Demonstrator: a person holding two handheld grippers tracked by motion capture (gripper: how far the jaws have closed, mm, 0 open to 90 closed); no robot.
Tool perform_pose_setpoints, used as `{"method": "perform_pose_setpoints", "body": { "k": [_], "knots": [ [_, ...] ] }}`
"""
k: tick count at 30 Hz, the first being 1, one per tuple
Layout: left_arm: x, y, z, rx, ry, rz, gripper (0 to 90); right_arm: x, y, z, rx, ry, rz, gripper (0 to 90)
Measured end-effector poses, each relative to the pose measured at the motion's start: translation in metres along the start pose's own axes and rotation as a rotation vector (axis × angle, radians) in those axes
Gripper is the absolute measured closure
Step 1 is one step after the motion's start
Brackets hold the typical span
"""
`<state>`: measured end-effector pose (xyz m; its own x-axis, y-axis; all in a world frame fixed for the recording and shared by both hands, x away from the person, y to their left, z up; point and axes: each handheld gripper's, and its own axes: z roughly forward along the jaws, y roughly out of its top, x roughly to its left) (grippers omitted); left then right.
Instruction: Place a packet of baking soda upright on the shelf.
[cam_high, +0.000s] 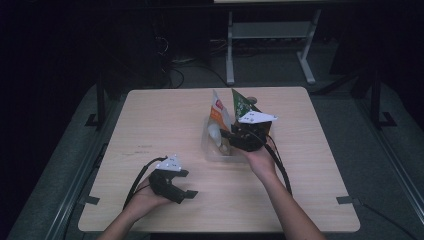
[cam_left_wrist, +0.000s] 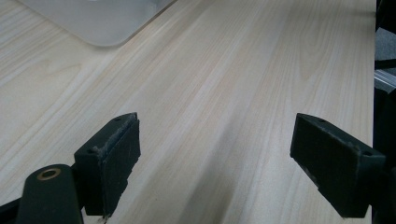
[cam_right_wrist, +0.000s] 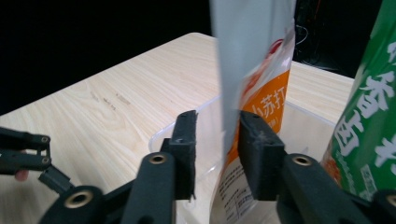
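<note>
A clear plastic bin stands in the middle of the wooden table. An orange-and-white snack bag and a green snack bag stand upright in it. My right gripper reaches into the bin from the right. In the right gripper view its jaws straddle the silvery edge of the orange bag, with a gap showing on the left side, so it is open. The green bag rises just to the right. My left gripper rests near the table's front left, and its jaws stand wide open over bare wood.
A corner of the clear bin shows at the top left of the left gripper view. Black cables trail from both grippers toward the front edge. Behind the table, a white-legged frame stands on the dark floor.
</note>
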<state>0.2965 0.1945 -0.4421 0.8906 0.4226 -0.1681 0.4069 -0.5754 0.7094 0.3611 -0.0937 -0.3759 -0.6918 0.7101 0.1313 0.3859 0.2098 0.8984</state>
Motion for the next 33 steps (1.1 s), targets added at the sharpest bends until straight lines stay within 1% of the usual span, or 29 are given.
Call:
{"method": "perform_pose_setpoints", "body": {
  "k": [1, 2, 5, 11, 12, 13, 17, 19, 21, 22, 23, 24, 27, 28, 29, 31, 32, 33],
  "knots": [
    [0.000, 0.000, 0.000, 0.000, 0.000, 0.000, 15.6, 0.000, 0.000, 0.000, 0.000, 0.000, 0.000, 61.6],
    [0.000, 0.000, 0.000, 0.000, -0.002, 0.000, 15.6, 0.001, -0.001, -0.003, 0.011, -0.002, 0.007, 56.6],
    [-0.001, 0.000, 0.000, -0.001, -0.004, -0.002, 15.6, 0.003, -0.001, -0.008, 0.027, -0.009, 0.003, 50.4],
    [-0.002, 0.000, 0.000, 0.001, -0.006, 0.005, 15.5, 0.006, -0.003, -0.018, 0.042, -0.007, -0.010, 46.9],
    [-0.002, 0.000, 0.000, 0.001, -0.006, 0.006, 15.6, 0.008, -0.006, -0.022, 0.050, -0.008, -0.020, 46.3],
    [-0.002, 0.000, 0.000, 0.001, -0.007, 0.006, 15.6, 0.008, -0.006, -0.022, 0.050, -0.008, -0.020, 46.3],
    [-0.002, 0.000, 0.001, 0.003, -0.009, 0.008, 15.5, 0.012, -0.013, -0.033, 0.075, -0.004, -0.055, 45.2],
    [-0.002, -0.001, 0.001, 0.004, -0.008, 0.013, 15.5, 0.013, -0.016, -0.035, 0.080, -0.001, -0.059, 45.0],
    [-0.002, -0.001, 0.001, 0.004, -0.009, 0.017, 15.3, 0.014, -0.021, -0.039, 0.093, 0.009, -0.071, 44.2],
    [-0.002, -0.001, 0.001, 0.005, -0.009, 0.020, 15.2, 0.016, -0.027, -0.042, 0.111, 0.019, -0.083, 43.4],
    [-0.002, -0.001, 0.001, 0.007, -0.010, 0.021, 15.2, 0.016, -0.027, -0.042, 0.111, 0.019, -0.083, 43.4],
    [-0.002, -0.001, 0.001, 0.008, -0.011, 0.020, 15.2, 0.016, -0.033, -0.045, 0.129, 0.035, -0.097, 42.5],
    [-0.002, -0.001, 0.001, 0.005, -0.015, 0.014, 15.2, 0.016, -0.039, -0.047, 0.144, 0.055, -0.101, 42.2],
    [-0.002, -0.001, 0.001, 0.006, -0.011, 0.026, 15.2, 0.016, -0.042, -0.048, 0.153, 0.062, -0.103, 41.5],
    [-0.003, -0.001, 0.001, 0.007, -0.013, 0.016, 15.2, 0.017, -0.047, -0.050, 0.172, 0.078, -0.116, 40.9],
    [-0.003, -0.001, 0.001, 0.007, -0.016, 0.015, 15.2, 0.018, -0.050, -0.050, 0.178, 0.087, -0.121, 40.4],
    [-0.003, -0.001, 0.001, 0.010, -0.017, 0.019, 15.2, 0.019, -0.056, -0.051, 0.181, 0.100, -0.131, 39.8],
    [-0.003, -0.001, 0.001, 0.010, -0.018, 0.020, 15.2, 0.020, -0.058, -0.050, 0.189, 0.110, -0.125, 39.2]
  ]
}}
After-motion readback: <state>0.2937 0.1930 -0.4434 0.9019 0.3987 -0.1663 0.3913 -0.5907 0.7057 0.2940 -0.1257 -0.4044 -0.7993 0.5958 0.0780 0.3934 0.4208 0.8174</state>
